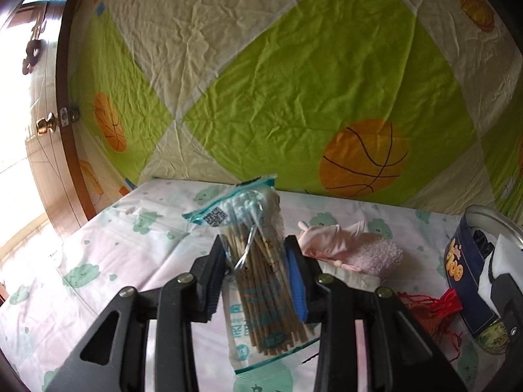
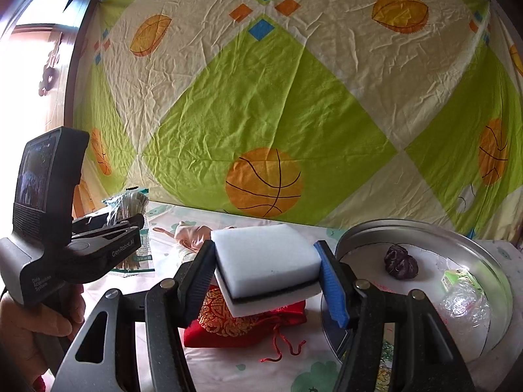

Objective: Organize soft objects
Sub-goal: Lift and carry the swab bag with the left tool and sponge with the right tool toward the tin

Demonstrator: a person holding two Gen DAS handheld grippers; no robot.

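Observation:
My left gripper [image 1: 256,261] is shut on a clear bag of cotton swabs [image 1: 258,281], lifted off the bed and tilted. The same bag of cotton swabs [image 2: 130,209] shows at the far left of the right wrist view, in the left gripper [image 2: 127,225]. My right gripper [image 2: 266,271] is shut on a white sponge with a dark middle layer [image 2: 266,258], held above a red embroidered pouch [image 2: 242,320]. Behind the swab bag lie a pink cloth item [image 1: 333,238] and a pink fluffy piece [image 1: 379,254].
A round metal tin [image 2: 490,261] at the right holds a dark purple bundle [image 2: 400,261] and a crinkled plastic wrapper [image 2: 464,297]. Its dark blue side [image 1: 464,281] shows in the left wrist view. A green and cream basketball-print sheet [image 2: 278,98] hangs behind the bed. A hand [image 2: 29,323] grips the left handle.

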